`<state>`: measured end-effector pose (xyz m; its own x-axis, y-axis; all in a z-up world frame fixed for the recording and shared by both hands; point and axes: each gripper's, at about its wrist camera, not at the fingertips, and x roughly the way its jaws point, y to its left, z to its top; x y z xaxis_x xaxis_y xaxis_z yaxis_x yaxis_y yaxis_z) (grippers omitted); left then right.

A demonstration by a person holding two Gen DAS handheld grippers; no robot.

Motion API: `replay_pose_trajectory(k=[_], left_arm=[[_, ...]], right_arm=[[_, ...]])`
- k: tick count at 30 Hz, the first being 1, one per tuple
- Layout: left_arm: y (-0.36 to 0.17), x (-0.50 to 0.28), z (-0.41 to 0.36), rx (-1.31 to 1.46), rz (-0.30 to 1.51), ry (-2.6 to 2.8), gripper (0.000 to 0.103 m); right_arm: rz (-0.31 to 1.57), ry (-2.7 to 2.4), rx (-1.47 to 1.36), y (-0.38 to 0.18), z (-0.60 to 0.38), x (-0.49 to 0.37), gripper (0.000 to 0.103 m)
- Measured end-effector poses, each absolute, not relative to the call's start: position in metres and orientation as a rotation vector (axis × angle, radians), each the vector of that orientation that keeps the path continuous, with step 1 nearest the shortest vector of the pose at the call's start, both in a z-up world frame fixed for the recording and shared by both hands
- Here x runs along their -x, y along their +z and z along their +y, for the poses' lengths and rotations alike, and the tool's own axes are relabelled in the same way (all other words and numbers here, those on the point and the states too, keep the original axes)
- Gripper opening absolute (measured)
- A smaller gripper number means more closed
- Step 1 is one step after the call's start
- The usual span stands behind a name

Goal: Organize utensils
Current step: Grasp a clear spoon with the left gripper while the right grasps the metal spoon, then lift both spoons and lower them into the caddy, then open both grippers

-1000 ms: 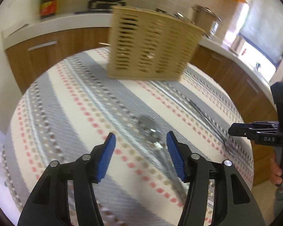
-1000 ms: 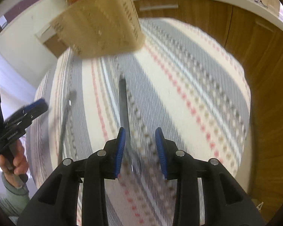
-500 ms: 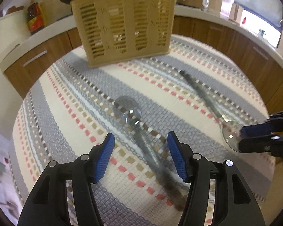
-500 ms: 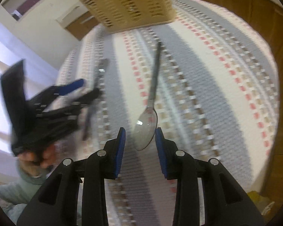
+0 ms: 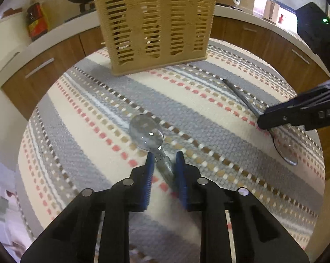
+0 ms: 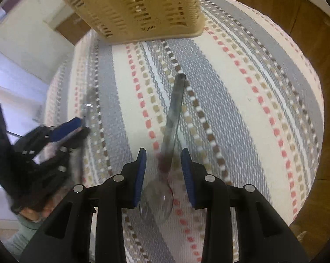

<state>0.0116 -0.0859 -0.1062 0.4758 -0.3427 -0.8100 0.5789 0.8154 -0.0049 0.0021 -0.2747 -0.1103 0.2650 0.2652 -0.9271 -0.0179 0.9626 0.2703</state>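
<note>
Spoons are both lined up with the jaws right now. The left gripper (image 5: 163, 163) has just been closing its blue-padded jaws around the neck of a shiny round-bowled metal spoon (image 5: 147, 132). The pads sit right against the stem on either side, so it looks like a grip, with the bowl sticking out just ahead of the fingertips and the handle running back under the jaws. That spoon lies on the striped woven tablecloth (image 5: 88, 118) in cream, grey and pink.

The right gripper (image 6: 164, 160) hangs over a second metal spoon with a long flat handle (image 6: 172, 118). Its jaws stand partly open, with clear gaps between the pads and the spoon, so nothing is pinched. The neck sits between the fingertips, the bowl lies back between the fingers, and the handle points away ahead of them.

Well beyond both sets of jaws stands the beige slotted plastic utensil basket (image 5: 156, 26), upright on the cloth. Behind it are wooden cabinets (image 5: 44, 65) with a pale counter.
</note>
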Motion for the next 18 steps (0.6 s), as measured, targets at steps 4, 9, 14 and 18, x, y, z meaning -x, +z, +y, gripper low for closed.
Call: replay_pose_trajectory(k=[4,9,14,18], left_arm=[[-0.102,-0.027,-0.072,-0.192,0.988,-0.631,0.024],[-0.102,-0.04,-0.08,-0.198,1.046,-0.588,0.052],[-0.101,-0.047,-0.106,-0.334,1.073,-0.503,0.025],[-0.099,-0.052,-0.106,-0.321,1.072,-0.514,0.02]], right_arm=[[1.335,0.175,-0.144,-0.11,-0.261,-0.019,0.03],[1.469,0.173,-0.054,-0.112,-0.248,-0.038,0.03],[1.527,0.138,0.022,-0.115,-0.24,-0.059,0.012],[1.453,0.173,0.011,-0.111,-0.238,-0.064,0.01]])
